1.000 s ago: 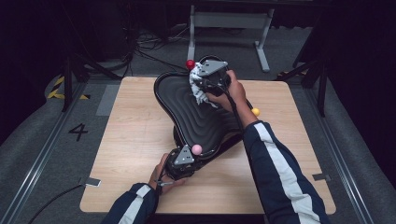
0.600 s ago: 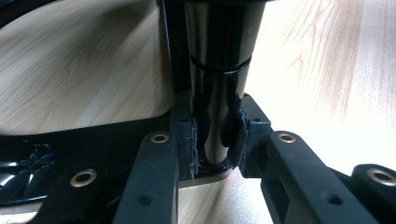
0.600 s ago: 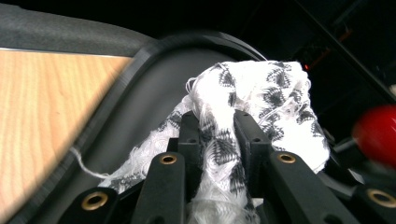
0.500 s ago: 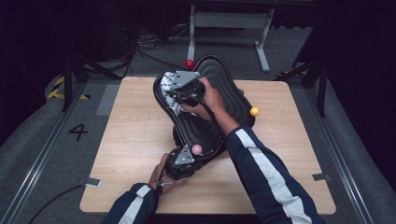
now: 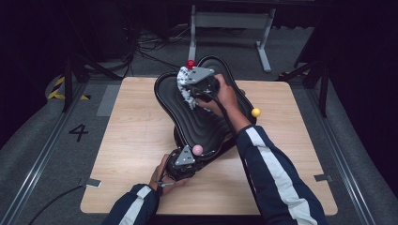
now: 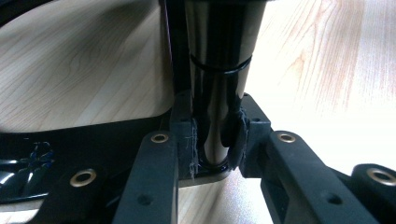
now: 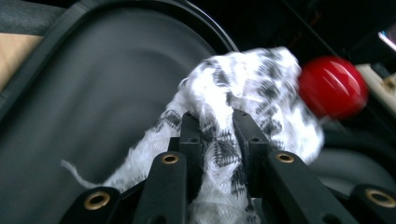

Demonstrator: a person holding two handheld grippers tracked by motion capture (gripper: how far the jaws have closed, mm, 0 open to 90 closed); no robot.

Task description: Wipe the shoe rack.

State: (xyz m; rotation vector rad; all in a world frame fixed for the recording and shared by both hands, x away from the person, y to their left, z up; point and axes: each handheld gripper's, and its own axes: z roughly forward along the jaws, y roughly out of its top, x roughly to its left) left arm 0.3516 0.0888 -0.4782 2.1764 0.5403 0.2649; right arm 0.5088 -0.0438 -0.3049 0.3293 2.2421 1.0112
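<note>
We held the left gripper (image 5: 184, 159) at the near end of the black saddle-shaped seat (image 5: 202, 117), its jaws pinched on the glossy black post (image 6: 215, 93) that ran up between them in the left gripper view. The pads (image 6: 186, 140) pressed against both sides of that post, and pale wood of the table (image 5: 131, 140) showed on either side.

With the right gripper (image 5: 197, 82) we worked at the far end of the seat. Its jaws were clamped on a bunched white cloth with a dark check pattern (image 7: 233, 116), which bulged out above the fingertips in the right gripper view and hung down the seat's upper surface in the high view. The cloth lay against the ribbed black top of the seat, near its far rim.

A red ball (image 7: 332, 86) sat just past the cloth; the blur left us unsure whether the two touched. A pink ball (image 5: 197, 149) rested by the left gripper at the seat's near end, and a yellow ball (image 5: 256, 112) stood just off its right edge.
</note>
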